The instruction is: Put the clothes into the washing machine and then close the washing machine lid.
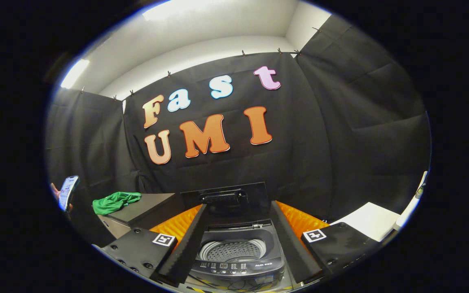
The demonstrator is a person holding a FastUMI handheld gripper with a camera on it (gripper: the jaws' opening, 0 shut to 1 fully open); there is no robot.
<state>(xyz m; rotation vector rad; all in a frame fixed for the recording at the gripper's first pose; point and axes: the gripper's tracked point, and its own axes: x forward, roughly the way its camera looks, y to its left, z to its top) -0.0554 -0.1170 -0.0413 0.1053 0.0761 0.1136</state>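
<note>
A small dark top-loading washing machine (pixel 236 260) sits between my two fingers, just ahead of them. Its lid (pixel 228 203) stands raised at the back, and the perforated drum (pixel 232 250) shows with nothing in it. A crumpled green cloth (pixel 114 202) lies on a dark box beyond my left finger, off to the left. My gripper (pixel 236 248) is open wide, with one fingertip on each side of the machine and nothing held.
The dark box (pixel 145 205) under the cloth stands left of the machine. A hand holding a phone (pixel 67 192) shows at the far left. A white surface (pixel 371 219) lies at the right. An orange mat (pixel 299 219) lies beneath the machine.
</note>
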